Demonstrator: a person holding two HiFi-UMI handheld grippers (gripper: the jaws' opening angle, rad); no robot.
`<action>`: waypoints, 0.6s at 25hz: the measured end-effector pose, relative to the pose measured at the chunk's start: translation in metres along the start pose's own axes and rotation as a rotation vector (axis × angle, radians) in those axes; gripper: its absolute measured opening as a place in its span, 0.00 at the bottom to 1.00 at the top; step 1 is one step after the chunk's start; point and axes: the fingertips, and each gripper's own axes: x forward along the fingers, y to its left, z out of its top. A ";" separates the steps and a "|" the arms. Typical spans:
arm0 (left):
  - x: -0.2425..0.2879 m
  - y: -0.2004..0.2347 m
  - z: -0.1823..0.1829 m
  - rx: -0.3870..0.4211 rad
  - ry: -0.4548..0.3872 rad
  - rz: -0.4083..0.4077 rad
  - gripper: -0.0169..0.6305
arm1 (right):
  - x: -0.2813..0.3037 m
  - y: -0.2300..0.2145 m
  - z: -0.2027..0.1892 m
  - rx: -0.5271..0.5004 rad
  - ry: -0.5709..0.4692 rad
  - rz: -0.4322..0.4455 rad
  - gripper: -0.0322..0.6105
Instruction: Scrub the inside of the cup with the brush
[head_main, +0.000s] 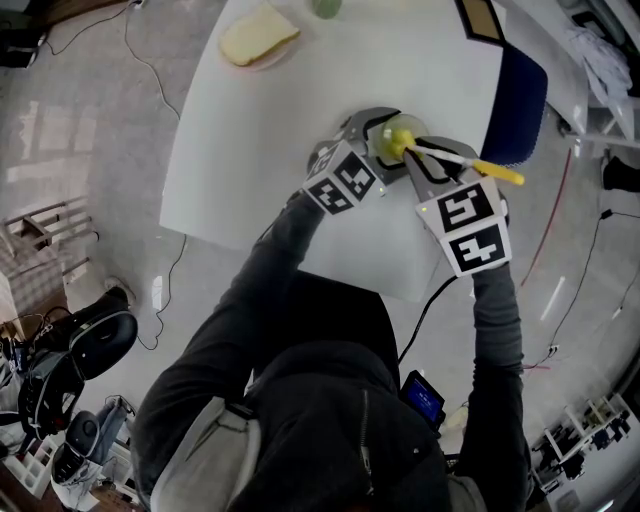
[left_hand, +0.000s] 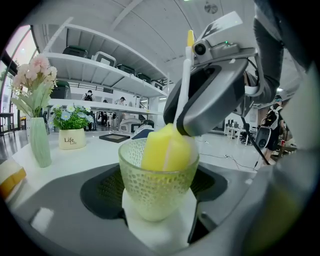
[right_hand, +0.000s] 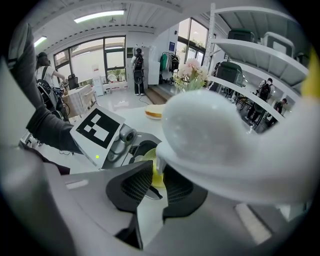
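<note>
A textured pale-green glass cup (left_hand: 157, 190) stands upright on the white table (head_main: 260, 150), between the pads of my left gripper (left_hand: 158, 202), which is shut on it. From above, the cup (head_main: 392, 148) sits just past the left gripper (head_main: 385, 135). The brush has a white handle (head_main: 452, 155) with a yellow end, and its yellow sponge head (left_hand: 167, 150) is down inside the cup. My right gripper (head_main: 425, 165) is shut on the handle (right_hand: 215, 135) and points steeply down over the cup. In the right gripper view the handle hides most of the cup.
A plate with a pale yellow slice (head_main: 257, 38) lies at the table's far left. A green vase of flowers (left_hand: 39, 135) and a small white flower pot (left_hand: 71, 137) stand beyond. A blue chair (head_main: 520, 105) is at the table's right edge. Cables trail across the floor.
</note>
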 end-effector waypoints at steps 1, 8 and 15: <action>0.000 0.000 0.000 0.000 0.000 0.000 0.62 | 0.000 0.001 0.000 0.001 -0.002 0.000 0.16; 0.000 -0.003 0.001 0.002 0.000 -0.004 0.62 | -0.002 0.007 0.003 0.000 -0.008 0.004 0.15; -0.002 -0.004 -0.001 0.007 0.002 -0.013 0.62 | 0.000 0.013 0.008 -0.013 -0.011 0.000 0.15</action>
